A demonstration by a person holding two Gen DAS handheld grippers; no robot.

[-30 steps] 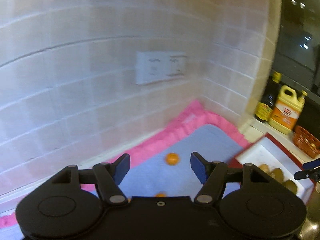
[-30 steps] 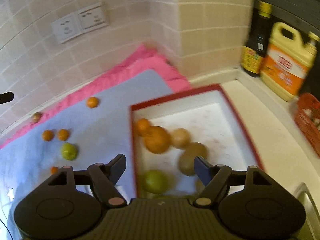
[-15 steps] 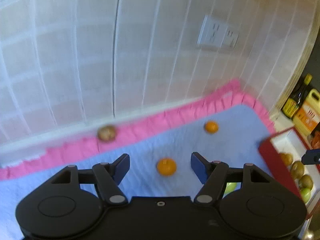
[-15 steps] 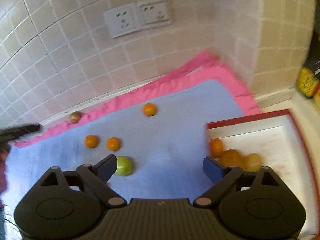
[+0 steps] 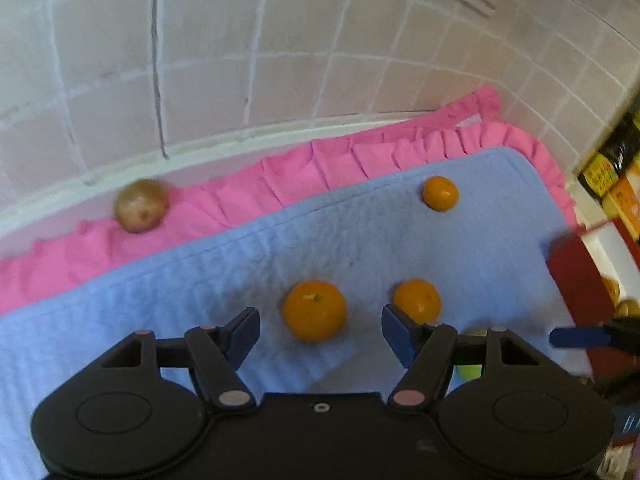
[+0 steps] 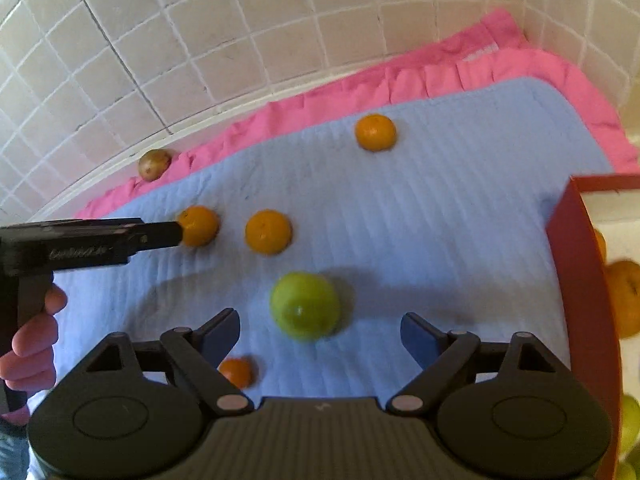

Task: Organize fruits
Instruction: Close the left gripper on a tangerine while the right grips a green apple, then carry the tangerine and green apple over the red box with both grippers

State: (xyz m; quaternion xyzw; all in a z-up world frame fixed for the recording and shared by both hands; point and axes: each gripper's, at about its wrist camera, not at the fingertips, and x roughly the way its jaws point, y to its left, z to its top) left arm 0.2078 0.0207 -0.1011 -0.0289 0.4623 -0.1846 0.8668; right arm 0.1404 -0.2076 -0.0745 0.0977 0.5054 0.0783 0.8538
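My left gripper (image 5: 320,332) hangs open low over the blue cloth (image 5: 160,300), and an orange (image 5: 314,309) lies just ahead between its fingertips, untouched. A second orange (image 5: 417,301) sits beside its right finger, and a third orange (image 5: 440,193) lies farther back. My right gripper (image 6: 320,334) is open, its jaws closing, with a green fruit (image 6: 305,305) between the tips and clear of both pads. A small orange (image 6: 236,372) lies under its left finger. A brown fruit (image 6: 154,164) rests on the pink cloth (image 6: 360,88) by the wall.
A red-walled box (image 6: 580,280) holding several fruits (image 6: 624,296) stands at the right edge of the cloth. The tiled wall (image 6: 200,20) runs close behind. A person's hand (image 6: 32,340) holds the left gripper's handle at the left. Bottles (image 5: 608,176) stand at the far right.
Both grippers have come down toward the cloth. The left view swung from the wall onto the orange. The right one moved left from the box to the green fruit, its jaws now wider.
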